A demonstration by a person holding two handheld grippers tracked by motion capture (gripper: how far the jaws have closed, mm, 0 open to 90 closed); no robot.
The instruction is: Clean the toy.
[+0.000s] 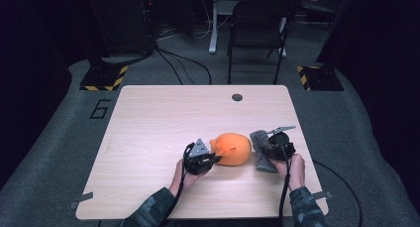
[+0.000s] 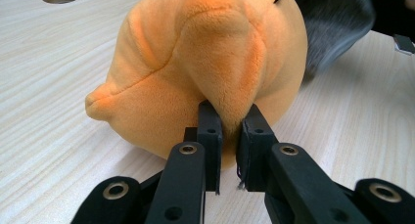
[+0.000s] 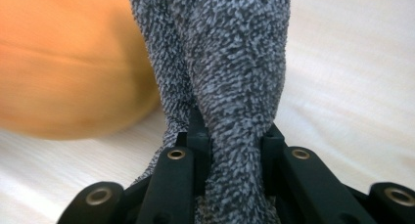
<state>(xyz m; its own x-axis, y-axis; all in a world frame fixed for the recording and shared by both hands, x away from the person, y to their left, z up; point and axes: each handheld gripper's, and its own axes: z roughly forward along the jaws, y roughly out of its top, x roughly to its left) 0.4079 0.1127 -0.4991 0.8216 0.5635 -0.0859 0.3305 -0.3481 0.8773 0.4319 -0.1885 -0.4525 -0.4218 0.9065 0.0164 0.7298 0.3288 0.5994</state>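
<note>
Both forearms are wearing dark camouflage sleeves [image 1: 153, 212]. The left gripper [image 2: 230, 136] is showing black jaws with brass-ringed screw holes, a grey three-cornered plate and a black cable. The right gripper [image 3: 235, 150] is looking alike, black cable trailing.

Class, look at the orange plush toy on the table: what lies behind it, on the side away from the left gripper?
Behind the orange plush toy a grey fuzzy cloth shows, clamped by the right gripper. The toy covers the cloth's near part, so whether they touch stays hidden.
</note>
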